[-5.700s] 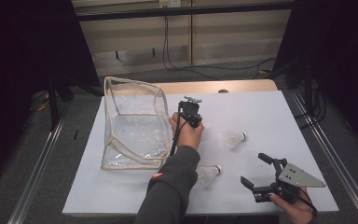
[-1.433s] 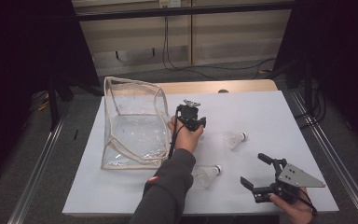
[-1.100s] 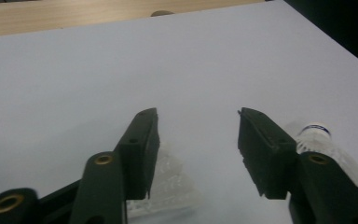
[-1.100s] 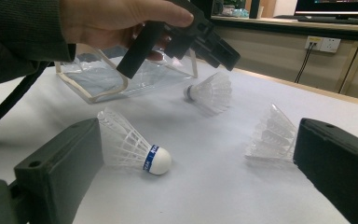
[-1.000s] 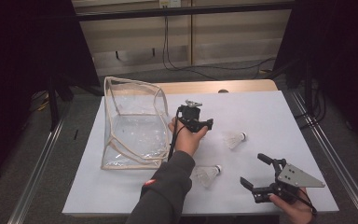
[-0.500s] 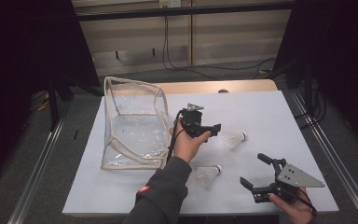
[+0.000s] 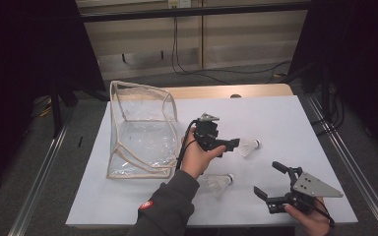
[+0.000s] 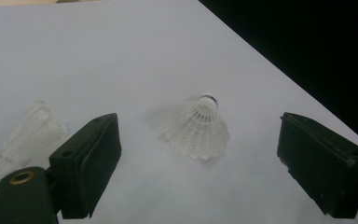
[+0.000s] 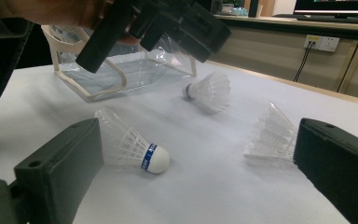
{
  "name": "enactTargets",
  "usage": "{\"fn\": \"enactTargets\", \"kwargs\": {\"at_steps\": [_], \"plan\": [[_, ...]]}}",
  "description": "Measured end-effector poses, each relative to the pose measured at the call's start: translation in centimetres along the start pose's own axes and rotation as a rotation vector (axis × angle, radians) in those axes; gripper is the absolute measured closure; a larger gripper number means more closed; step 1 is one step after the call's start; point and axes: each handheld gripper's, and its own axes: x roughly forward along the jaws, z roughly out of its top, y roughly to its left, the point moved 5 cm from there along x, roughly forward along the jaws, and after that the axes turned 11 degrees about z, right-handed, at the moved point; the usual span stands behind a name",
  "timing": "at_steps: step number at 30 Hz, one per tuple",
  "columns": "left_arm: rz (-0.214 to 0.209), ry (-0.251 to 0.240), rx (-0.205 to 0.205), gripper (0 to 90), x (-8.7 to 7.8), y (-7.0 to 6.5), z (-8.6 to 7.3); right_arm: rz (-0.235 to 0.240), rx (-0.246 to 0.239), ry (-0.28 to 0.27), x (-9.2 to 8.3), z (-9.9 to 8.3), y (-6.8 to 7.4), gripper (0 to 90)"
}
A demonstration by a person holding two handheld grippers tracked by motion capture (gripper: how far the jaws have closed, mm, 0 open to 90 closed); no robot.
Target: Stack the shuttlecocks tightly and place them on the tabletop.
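My left gripper (image 7: 230,146) hovers over the middle of the white table (image 7: 285,118), held by a hand and pointing right. Its jaws have just been opening and stand open with nothing pressed between them. Ahead of them a white shuttlecock (image 7: 248,146) (image 8: 198,128) lies on its side, cork away. A second shuttlecock (image 8: 18,140) lies by the left jaw, partly hidden. Nearer the front lies a shuttlecock with a blue band (image 7: 219,183) (image 9: 130,147). My right gripper (image 7: 267,178) (image 9: 198,135) rests open at the front right, empty.
A clear plastic bag (image 7: 142,132) with pale trim stands open on the table's left half. In the right gripper view one shuttlecock (image 9: 209,91) lies near the bag and another (image 9: 270,133) beside the right jaw. Dark floor and metal rails flank the table.
The left hand has swung its gripper from beside the bag round to the right, toward the far shuttlecock, and its jaws have spread. The right gripper has kept still.
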Motion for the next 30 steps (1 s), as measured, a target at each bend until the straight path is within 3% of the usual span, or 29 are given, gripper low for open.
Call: {"fn": "enactTargets", "kwargs": {"at_steps": [6,10,18,30], "plan": [[-0.017,-0.006,0.016,9.7,-0.7,-0.2,-0.2,0.000,0.001,0.000,0.0,0.0,0.0,0.8],[-0.057,0.016,0.066,6.0,-1.3,-0.8,-0.8,-0.002,0.001,0.002,0.0,0.0,0.0,0.8],[-0.127,0.021,0.081,4.4,-2.5,-1.9,-1.5,0.001,0.003,0.002,0.0,0.0,0.0,0.9],[-0.157,0.034,0.106,4.6,-3.7,-2.1,-3.0,0.001,0.003,0.004,0.1,-0.1,0.0,0.8]]}}
